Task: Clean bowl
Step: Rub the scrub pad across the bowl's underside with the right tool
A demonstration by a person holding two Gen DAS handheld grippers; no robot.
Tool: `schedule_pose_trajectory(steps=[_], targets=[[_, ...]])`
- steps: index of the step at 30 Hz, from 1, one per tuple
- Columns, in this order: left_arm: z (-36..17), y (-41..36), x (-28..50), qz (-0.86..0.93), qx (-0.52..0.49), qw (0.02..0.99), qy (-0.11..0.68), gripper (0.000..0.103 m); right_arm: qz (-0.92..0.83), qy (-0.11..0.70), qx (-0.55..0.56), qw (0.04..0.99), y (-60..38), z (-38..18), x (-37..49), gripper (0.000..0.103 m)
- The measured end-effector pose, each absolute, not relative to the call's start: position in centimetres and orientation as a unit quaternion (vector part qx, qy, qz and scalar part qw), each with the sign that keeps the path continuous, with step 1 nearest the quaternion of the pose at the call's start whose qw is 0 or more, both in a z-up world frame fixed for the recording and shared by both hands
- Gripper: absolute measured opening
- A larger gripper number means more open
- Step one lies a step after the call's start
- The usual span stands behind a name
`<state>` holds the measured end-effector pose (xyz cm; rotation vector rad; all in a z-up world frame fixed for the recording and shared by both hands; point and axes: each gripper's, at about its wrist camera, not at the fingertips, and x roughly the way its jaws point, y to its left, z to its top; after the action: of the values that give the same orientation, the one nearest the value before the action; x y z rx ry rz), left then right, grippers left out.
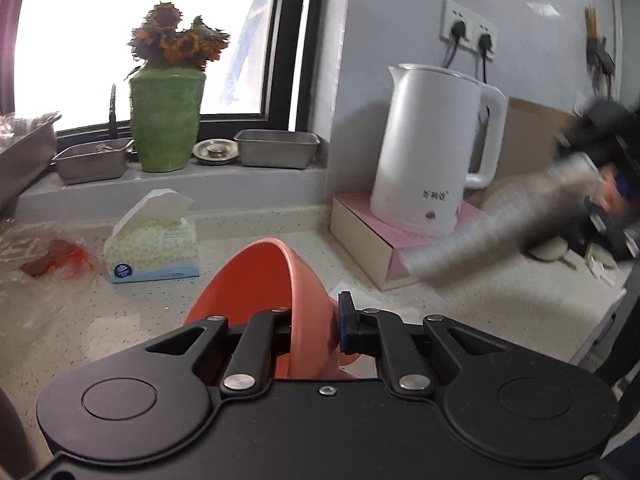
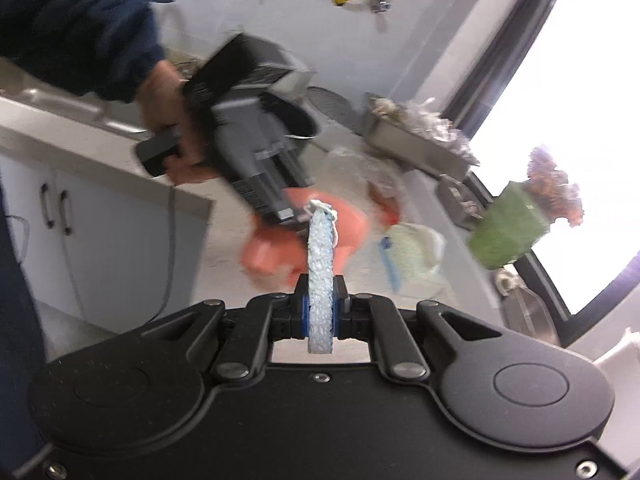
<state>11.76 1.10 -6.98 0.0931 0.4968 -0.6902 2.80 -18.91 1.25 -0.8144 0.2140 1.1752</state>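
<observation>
Left gripper [image 1: 316, 322] clamped on the rim of the orange bowl [image 1: 256, 276] — bowl tilted on edge above the counter [image 1: 120, 340]. Right gripper [image 2: 320, 312] pinches a pale blue sponge [image 2: 320, 268] — edge-on, near the bowl.

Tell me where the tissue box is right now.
In the left wrist view the tissue box sits on the counter at left, below the green vase and left of the bowl.

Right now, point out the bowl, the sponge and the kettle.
bowl [image 1: 256, 280]: left wrist view, inner wall.
sponge [image 2: 320, 276]: right wrist view, edge above the pads.
kettle [image 1: 424, 140]: left wrist view, body.
</observation>
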Motion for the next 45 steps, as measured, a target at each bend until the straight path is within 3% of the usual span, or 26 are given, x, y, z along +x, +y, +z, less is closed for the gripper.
schedule_pose_trajectory(steps=[7,21,45], targets=[[-7.0,0.1,11.2,-0.356,0.055,0.904,0.230,0.013,0.531,0.084,-0.375,0.755,-16.0,1.0,4.8,0.011],[-5.3,1.7,11.6,-0.355,0.000,0.911,0.209,0.012,0.485,0.158,-0.361,0.781,-15.0,-3.8,10.6,0.011],[-4.2,2.3,15.2,-0.330,-0.104,0.916,0.205,0.012,0.500,0.201,-0.307,0.785,-13.9,-8.8,4.7,0.011]])
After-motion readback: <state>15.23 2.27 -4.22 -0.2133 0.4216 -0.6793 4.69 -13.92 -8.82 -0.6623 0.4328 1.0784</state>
